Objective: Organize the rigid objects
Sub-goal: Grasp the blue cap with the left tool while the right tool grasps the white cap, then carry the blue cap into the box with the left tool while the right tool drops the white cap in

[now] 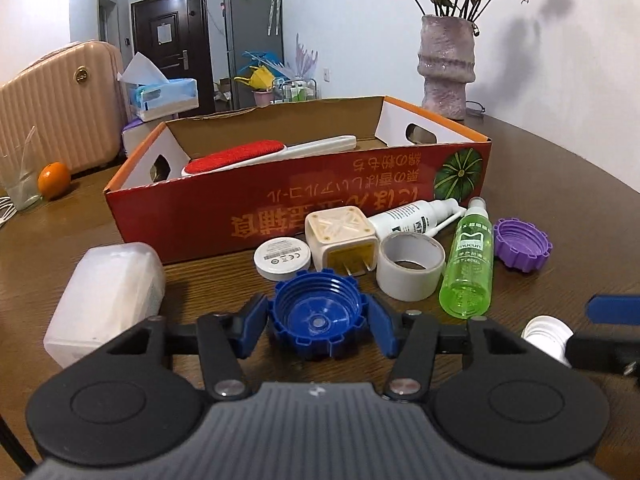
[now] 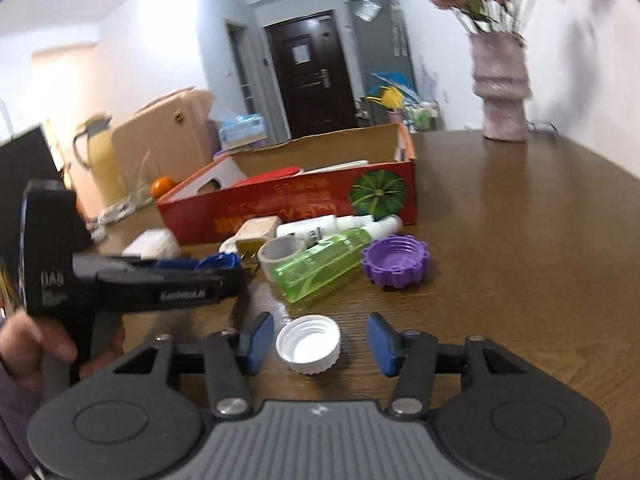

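Note:
My left gripper [image 1: 318,326] has its blue pads against both sides of a blue screw cap [image 1: 318,316] that sits on the wooden table. My right gripper [image 2: 320,344] is open around a white screw cap [image 2: 309,343], with gaps on both sides. That white cap shows in the left wrist view [image 1: 546,338] too. Loose on the table lie a green spray bottle [image 1: 468,264], a purple cap [image 1: 522,243], a tape roll [image 1: 410,266], a cream plug adapter [image 1: 342,238], a white round disc [image 1: 282,258] and a white bottle [image 1: 416,216]. A red cardboard box [image 1: 280,204] holds a red lint brush [image 1: 248,156].
A translucent white plastic box [image 1: 106,296] lies at the left. An orange [image 1: 54,180] and a clear cup [image 1: 18,178] stand at the far left. A vase with dried flowers [image 1: 446,68] stands behind the box on the right. A pink suitcase [image 1: 60,108] is beyond the table.

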`<control>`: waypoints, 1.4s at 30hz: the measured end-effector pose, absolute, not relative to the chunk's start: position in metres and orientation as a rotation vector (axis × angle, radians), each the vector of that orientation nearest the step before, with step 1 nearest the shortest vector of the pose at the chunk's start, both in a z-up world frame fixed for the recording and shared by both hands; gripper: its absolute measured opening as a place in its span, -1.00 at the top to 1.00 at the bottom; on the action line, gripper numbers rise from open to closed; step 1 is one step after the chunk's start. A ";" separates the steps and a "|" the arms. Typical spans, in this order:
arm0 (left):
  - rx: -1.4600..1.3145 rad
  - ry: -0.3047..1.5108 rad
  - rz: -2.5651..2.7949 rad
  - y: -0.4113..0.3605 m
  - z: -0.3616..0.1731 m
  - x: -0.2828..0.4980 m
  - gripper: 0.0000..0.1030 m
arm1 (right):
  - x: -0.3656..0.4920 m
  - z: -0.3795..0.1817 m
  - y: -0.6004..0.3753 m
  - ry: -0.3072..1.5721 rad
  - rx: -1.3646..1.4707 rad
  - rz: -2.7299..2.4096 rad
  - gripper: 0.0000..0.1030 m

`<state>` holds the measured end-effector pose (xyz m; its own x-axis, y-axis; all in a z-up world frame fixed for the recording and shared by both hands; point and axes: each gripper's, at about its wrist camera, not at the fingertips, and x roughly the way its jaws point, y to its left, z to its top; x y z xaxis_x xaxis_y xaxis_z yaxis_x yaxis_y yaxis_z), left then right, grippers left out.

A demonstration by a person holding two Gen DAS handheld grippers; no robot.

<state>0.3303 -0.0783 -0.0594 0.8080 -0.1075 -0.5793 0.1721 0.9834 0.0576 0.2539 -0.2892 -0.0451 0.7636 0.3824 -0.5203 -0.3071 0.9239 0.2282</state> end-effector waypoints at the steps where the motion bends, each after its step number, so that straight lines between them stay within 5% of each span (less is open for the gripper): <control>1: 0.113 0.609 -0.147 -0.078 -0.059 0.328 -0.09 | 0.256 -0.047 -0.285 0.601 0.118 0.380 0.02; 6: 0.126 0.560 -0.126 -0.075 -0.046 0.304 -0.08 | 0.265 -0.054 -0.264 0.627 0.016 0.333 0.05; 7: 0.117 0.550 -0.123 -0.072 -0.042 0.297 -0.08 | 0.266 -0.057 -0.262 0.628 0.001 0.319 0.24; 27: 0.027 0.343 -0.074 -0.029 0.019 0.126 -0.08 | 0.137 -0.003 -0.257 0.444 0.007 0.311 0.24; 42: -0.019 0.320 -0.088 -0.021 0.031 0.157 -0.08 | 0.140 0.014 -0.261 0.384 -0.036 0.290 0.24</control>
